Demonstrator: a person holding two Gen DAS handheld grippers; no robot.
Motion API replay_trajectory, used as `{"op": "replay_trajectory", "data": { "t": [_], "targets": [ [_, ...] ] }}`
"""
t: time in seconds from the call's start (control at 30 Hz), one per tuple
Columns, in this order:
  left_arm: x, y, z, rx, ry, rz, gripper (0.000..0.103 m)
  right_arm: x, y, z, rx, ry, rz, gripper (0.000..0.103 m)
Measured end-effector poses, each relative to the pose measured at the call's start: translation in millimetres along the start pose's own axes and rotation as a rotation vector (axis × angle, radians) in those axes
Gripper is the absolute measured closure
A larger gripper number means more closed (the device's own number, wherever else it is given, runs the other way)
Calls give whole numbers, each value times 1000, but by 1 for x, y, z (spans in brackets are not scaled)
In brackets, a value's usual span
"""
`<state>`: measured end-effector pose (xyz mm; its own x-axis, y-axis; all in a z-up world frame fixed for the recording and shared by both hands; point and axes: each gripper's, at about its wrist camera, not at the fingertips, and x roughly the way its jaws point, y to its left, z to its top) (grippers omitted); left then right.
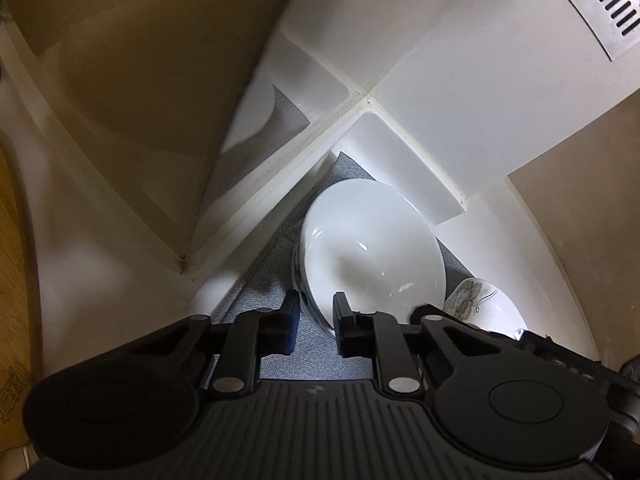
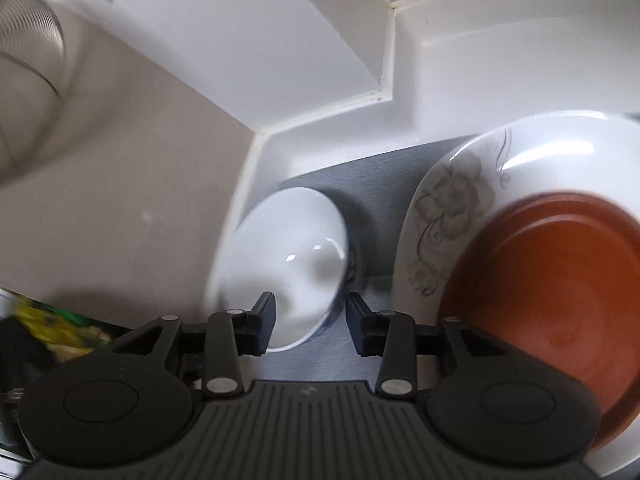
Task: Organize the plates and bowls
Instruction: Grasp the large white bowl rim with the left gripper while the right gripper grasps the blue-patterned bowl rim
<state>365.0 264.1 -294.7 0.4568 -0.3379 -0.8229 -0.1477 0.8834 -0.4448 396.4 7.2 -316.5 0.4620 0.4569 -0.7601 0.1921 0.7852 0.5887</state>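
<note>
White bowl (image 1: 372, 252) rim between closed left fingers (image 1: 291, 316); right fingers (image 2: 267, 312) apart, empty, over cupboard shelf (image 2: 384, 176)

Home kitchen: crockery (image 2: 560, 280) in cupboard (image 1: 280, 168)

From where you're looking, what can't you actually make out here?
- White bowl, left wrist view: near rim hidden behind the left gripper.
- Flowered plate, right wrist view: centre covered by the brown plate; far side cut off by the edge.
- Yellow-green object, right wrist view: too blurred to identify.

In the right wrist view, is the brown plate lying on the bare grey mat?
No: the brown plate lies on the flowered plate.
</note>
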Motion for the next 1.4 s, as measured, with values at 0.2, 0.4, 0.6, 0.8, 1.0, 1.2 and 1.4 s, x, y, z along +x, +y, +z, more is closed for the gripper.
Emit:
{"op": "replay_trajectory", "data": {
  "t": [0.2,0.4,0.6,0.8,1.0,1.2,1.4],
  "targets": [
    [1,-1,2,11,15,8,85,3,-5,3,-11,-6,-42,92],
    [-1,-2,0,46,45,26,85,-3,-7,-5,11,27,-40,92],
    [-12,-4,-17,100,90,91,85,-18,7,-28,-41,83,-39,91],
    [-15,5,-31,130,108,59,85,-25,-4,-52,-33,110,-23,92],
    [-9,1,-18,177,87,101,84,-18,2,-43,-59,98,-44,81],
    [1,5,-6,158,101,124,84,-8,-7,-28,19,61,-55,80],
    [2,-1,-8,176,92,107,89,-1,-8,-30,20,54,-85,89]
  ]
}}
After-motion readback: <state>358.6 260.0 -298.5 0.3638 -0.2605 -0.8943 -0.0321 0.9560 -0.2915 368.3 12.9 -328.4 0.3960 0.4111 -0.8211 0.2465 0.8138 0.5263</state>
